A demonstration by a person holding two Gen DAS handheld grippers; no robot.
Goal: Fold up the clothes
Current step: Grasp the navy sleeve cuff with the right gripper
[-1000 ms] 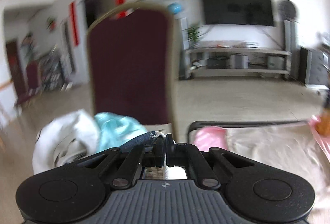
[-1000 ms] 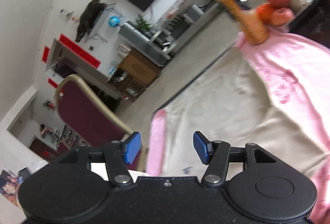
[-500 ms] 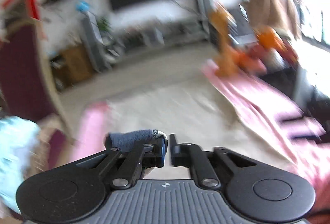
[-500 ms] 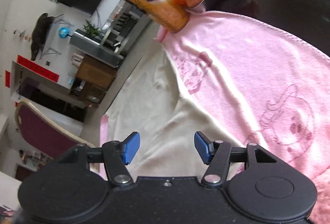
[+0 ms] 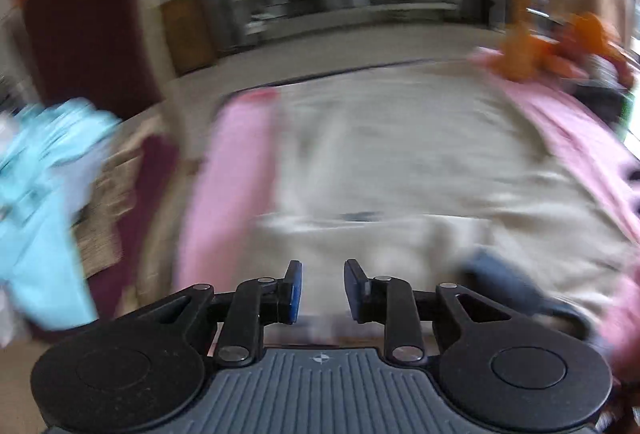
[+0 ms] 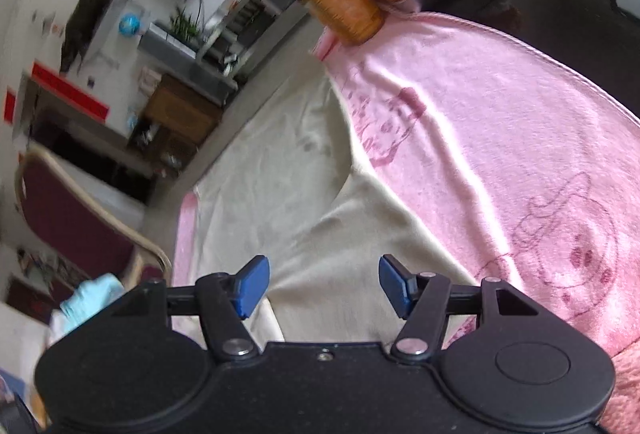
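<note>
Cream garment (image 6: pixel 304 202) lies spread ahead of both grippers' parted fingers (image 6: pixel 252 284).

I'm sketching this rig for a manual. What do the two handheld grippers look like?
The left gripper has a ribbed grey body with a small cross-in-circle mark, black linkage arms, silver pivot bolts, round black discs at both sides and blue-padded fingers. The right gripper looks alike, though its body is plain black. No cables or sleeves show.

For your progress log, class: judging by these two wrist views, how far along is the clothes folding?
Done: a cream garment lies spread flat on the pink blanket.
In hand: nothing; the left gripper and right gripper both have open, empty jaws.
Left: no fold shows yet, and the light blue clothes wait piled on the chair.
</note>
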